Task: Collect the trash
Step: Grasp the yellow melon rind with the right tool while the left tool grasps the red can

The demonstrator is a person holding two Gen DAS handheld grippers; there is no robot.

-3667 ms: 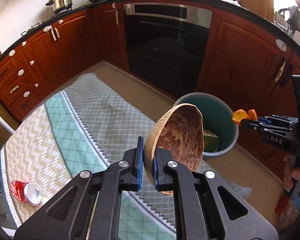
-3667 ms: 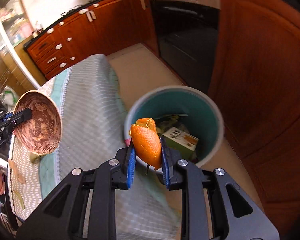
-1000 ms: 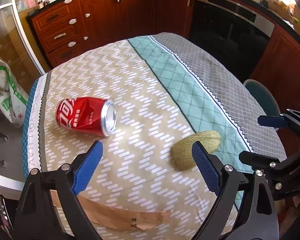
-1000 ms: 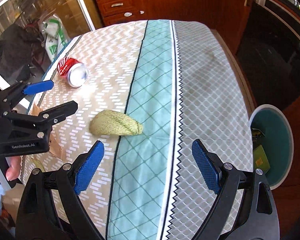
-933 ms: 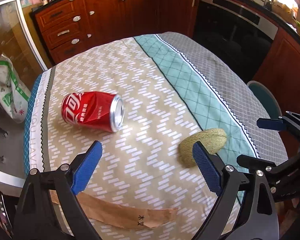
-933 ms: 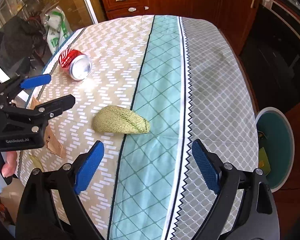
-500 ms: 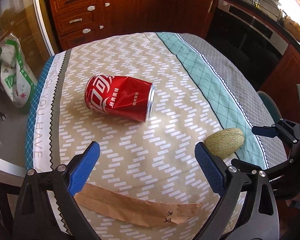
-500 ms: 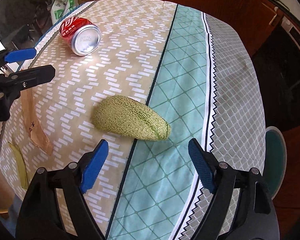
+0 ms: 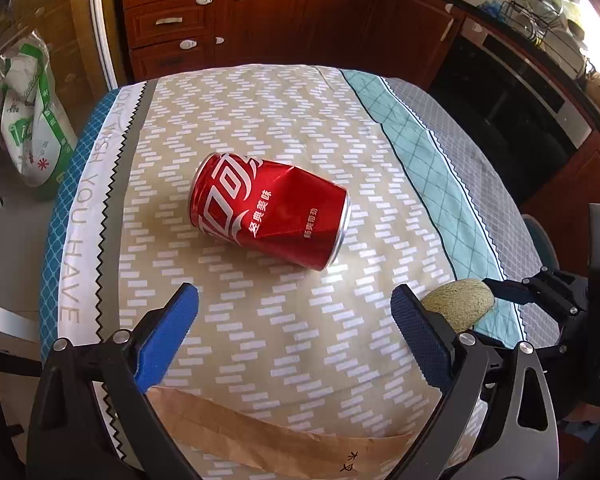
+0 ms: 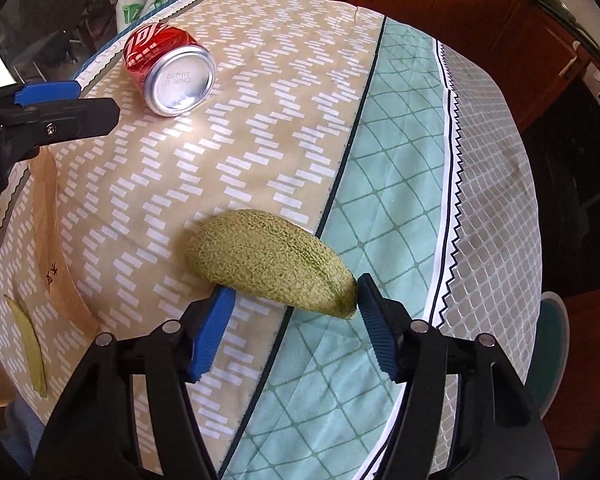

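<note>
While my right tongs [image 10: 292, 312] close in, the melon rind [image 10: 272, 260] lies between their blue pads; the right pad sits at the rind's pointed end, the left pad just under its near edge, and I cannot tell whether either pad presses on it yet, so I count it as not gripped. My left tongs [image 9: 292, 320] stand wide apart and hold nothing, hanging above the tabletop [image 9: 260, 120] with bare cloth between their pads. Taking the rind as my landmark: it rests dome-up on the patterned tablecloth, on the beige zigzag part with its pointed end right at the dark stripe bordering the teal diamond band. A dented red soda can [image 10: 168, 76] lies on its side well apart from the rind, further along the beige part, with its silver base turned towards the rind. A brown paper strip [image 10: 56, 264] lies left of the rind near the tabletop's edge, and a thin yellow-green peel sliver [image 10: 28, 344] lies just beyond that strip. Off the rind's other side, past the teal and grey bands and below the tabletop, the rim of a teal bin [image 10: 552, 356] shows on the floor.
</note>
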